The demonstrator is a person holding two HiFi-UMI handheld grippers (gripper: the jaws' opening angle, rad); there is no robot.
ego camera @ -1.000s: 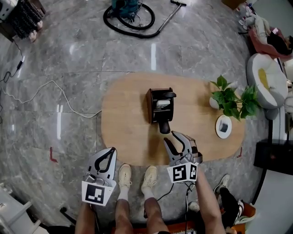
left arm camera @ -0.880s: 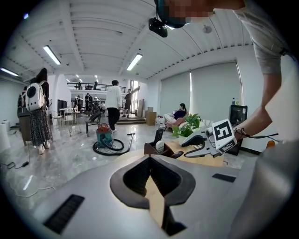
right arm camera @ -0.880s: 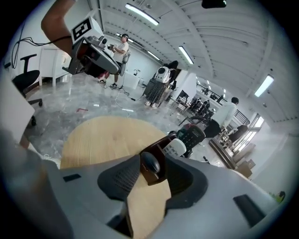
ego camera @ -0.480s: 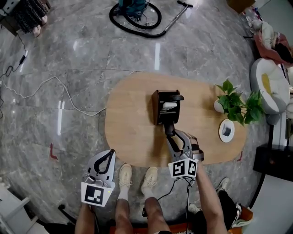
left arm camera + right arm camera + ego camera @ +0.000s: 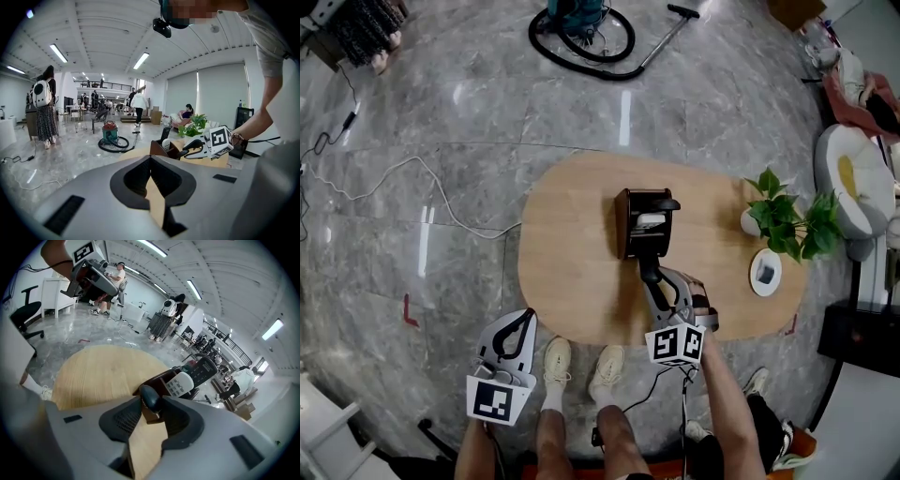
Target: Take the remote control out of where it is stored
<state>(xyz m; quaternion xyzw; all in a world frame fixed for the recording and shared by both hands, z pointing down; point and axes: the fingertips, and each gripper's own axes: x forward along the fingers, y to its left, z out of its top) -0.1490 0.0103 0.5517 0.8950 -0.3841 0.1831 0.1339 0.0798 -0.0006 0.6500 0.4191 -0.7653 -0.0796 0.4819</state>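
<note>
Right gripper (image 5: 650, 275) is clenched on the rounded, glossy dark end of a remote (image 5: 149, 398), which leans out of the boxy brown holder (image 5: 622, 221) on the oval wooden table (image 5: 572, 253). Left gripper (image 5: 514, 330) is closed and empty, off the table.

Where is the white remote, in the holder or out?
In. The white remote leans inside the brown holder on the table.

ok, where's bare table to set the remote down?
The table is bare at its left end, rim to holder. Right end crowded: plant, white dish. Right gripper, clamped on the dark remote, fills the holder's near side.
</note>
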